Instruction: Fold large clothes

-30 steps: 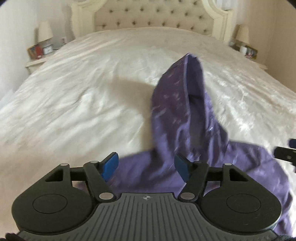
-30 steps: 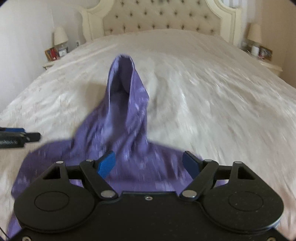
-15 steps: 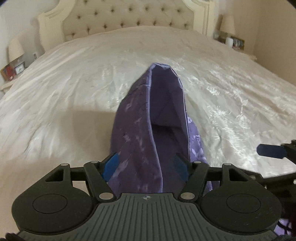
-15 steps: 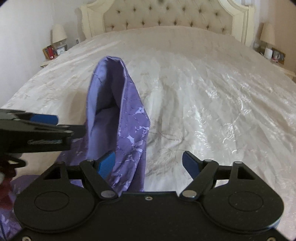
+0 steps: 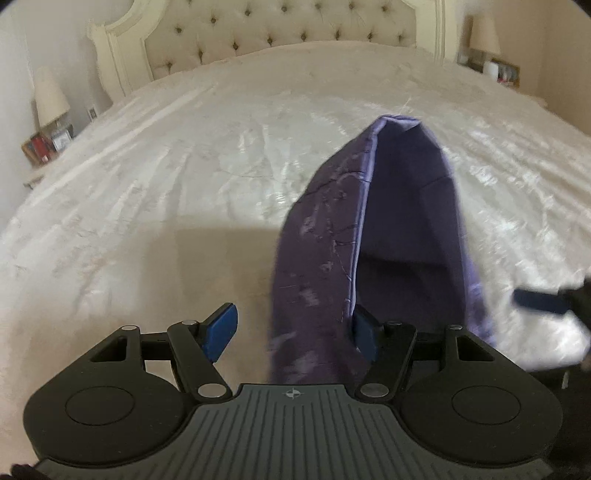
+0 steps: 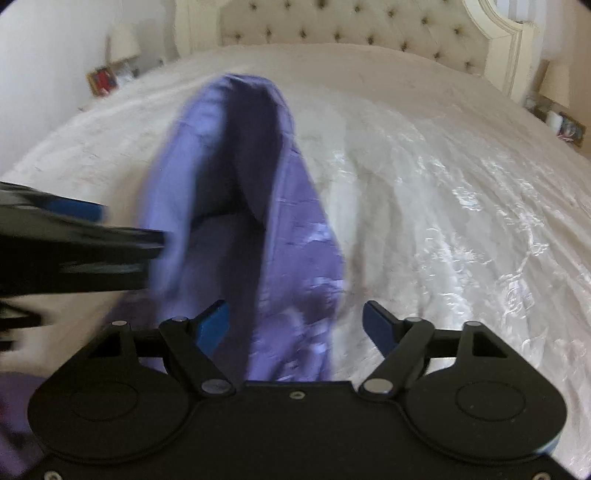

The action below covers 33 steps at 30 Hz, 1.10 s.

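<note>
A purple patterned garment (image 5: 321, 258) lies lengthwise on the cream bed, its two long edges raised like a trough; it also shows in the right wrist view (image 6: 258, 206). My left gripper (image 5: 293, 330) is open, with the garment's left edge passing between its jaws. My right gripper (image 6: 295, 325) is open, with the garment's right edge between its jaws. Each gripper shows at the side of the other's view: the right one (image 5: 543, 301) and the left one (image 6: 74, 236). The garment's near end is hidden under the gripper bodies.
The cream bedspread (image 5: 166, 177) covers a wide bed with a tufted headboard (image 5: 280, 33). Nightstands with lamps and framed photos stand at the left (image 5: 48, 122) and right (image 6: 557, 118) of the bed.
Both grippers have moved in close together along the garment. The garment has gone from spread wide at its near end to gathered into a narrow raised fold. Both pairs of jaws stay open.
</note>
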Each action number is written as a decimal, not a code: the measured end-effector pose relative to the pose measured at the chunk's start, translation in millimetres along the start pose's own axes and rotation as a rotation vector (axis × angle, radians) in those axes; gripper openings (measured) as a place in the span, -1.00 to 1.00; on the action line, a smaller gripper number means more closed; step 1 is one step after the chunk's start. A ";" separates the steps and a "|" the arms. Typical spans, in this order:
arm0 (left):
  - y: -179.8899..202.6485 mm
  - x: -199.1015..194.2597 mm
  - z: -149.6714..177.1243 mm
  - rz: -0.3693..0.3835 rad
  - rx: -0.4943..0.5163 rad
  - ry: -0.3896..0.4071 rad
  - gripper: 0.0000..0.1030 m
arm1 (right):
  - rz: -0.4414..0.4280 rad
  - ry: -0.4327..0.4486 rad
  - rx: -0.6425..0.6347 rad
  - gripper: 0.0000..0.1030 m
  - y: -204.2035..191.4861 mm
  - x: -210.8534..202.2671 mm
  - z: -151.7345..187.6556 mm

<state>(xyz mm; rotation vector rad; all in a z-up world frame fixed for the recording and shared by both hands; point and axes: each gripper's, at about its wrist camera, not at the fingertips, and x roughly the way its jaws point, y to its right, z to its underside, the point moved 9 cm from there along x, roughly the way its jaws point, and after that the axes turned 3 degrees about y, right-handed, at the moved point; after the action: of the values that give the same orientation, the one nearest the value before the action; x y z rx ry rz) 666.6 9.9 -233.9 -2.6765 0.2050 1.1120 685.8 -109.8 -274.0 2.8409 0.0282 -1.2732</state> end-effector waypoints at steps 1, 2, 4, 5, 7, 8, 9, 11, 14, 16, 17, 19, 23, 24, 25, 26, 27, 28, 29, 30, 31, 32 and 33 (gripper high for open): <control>-4.6 -0.2 2.1 -0.011 0.014 0.002 0.27 | 0.038 -0.001 -0.013 0.47 6.7 2.9 -0.3; -12.2 -1.8 7.0 -0.030 0.034 0.002 0.27 | 0.078 0.006 -0.016 0.45 16.9 2.8 0.2; -28.6 -5.3 16.7 -0.066 0.076 0.009 0.27 | 0.139 0.012 0.029 0.40 43.7 -3.0 3.9; -37.0 -6.9 22.2 -0.082 0.088 0.011 0.27 | 0.151 0.004 0.068 0.40 57.8 -5.5 8.8; -54.6 -5.6 36.1 -0.108 0.099 -0.011 0.30 | 0.147 -0.028 0.150 0.40 82.6 -7.9 24.7; -61.6 -3.0 45.2 -0.098 0.099 -0.030 0.35 | 0.131 -0.045 0.177 0.42 90.3 -7.9 33.3; -64.2 -0.7 52.8 -0.072 0.102 -0.042 0.36 | 0.106 -0.051 0.189 0.46 94.4 -8.5 42.5; -64.8 3.3 67.3 -0.065 0.142 -0.061 0.38 | 0.081 -0.061 0.162 0.46 92.0 -9.1 54.5; -53.6 6.4 82.7 -0.068 0.234 -0.089 0.37 | 0.067 -0.082 0.138 0.47 88.1 -6.4 67.5; -51.2 0.0 83.6 -0.040 0.244 -0.079 0.35 | 0.039 -0.083 0.177 0.47 92.4 -7.7 67.1; -50.5 -6.1 84.0 -0.008 0.241 -0.075 0.35 | 0.015 -0.080 0.194 0.47 93.3 -9.4 65.5; -52.1 -19.7 84.6 0.058 0.228 -0.055 0.35 | -0.027 -0.063 0.199 0.48 98.7 -15.2 62.7; -62.0 -51.8 82.4 0.126 0.200 -0.003 0.35 | -0.132 -0.052 0.208 0.52 104.4 -30.4 57.7; -66.1 -61.6 78.3 0.142 0.167 0.013 0.35 | -0.154 -0.051 0.201 0.53 103.1 -38.1 56.8; -64.9 -68.0 75.4 0.150 0.137 0.028 0.35 | -0.174 -0.047 0.186 0.53 100.7 -46.5 55.4; -68.1 -74.7 68.1 0.158 0.100 0.046 0.35 | -0.191 -0.036 0.174 0.53 98.2 -53.3 53.7; -70.3 -79.6 59.2 0.163 0.067 0.067 0.35 | -0.212 -0.011 0.157 0.53 93.3 -63.2 48.2; -72.7 -80.4 51.0 0.168 0.045 0.083 0.35 | -0.222 0.015 0.141 0.54 87.8 -68.5 41.2; -72.0 -80.0 41.5 0.174 0.020 0.098 0.35 | -0.231 0.049 0.125 0.54 81.4 -73.7 33.2; -70.0 -74.5 32.6 0.179 0.002 0.103 0.35 | -0.255 0.081 0.114 0.51 72.4 -77.2 23.5; -66.2 -67.4 26.2 0.183 -0.011 0.103 0.35 | -0.288 0.102 0.110 0.28 61.9 -76.7 14.5; -59.9 -59.4 18.4 0.187 -0.020 0.107 0.35 | -0.325 0.107 0.105 0.15 50.2 -72.7 6.3; -54.5 -52.1 14.1 0.187 -0.021 0.107 0.35 | -0.350 0.102 0.097 -0.12 37.5 -65.4 -1.1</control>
<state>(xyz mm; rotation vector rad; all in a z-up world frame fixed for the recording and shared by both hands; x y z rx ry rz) 632.4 68.2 -197.7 -2.7846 0.4732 1.0258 644.1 -147.5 -223.8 3.0806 0.4992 -1.2042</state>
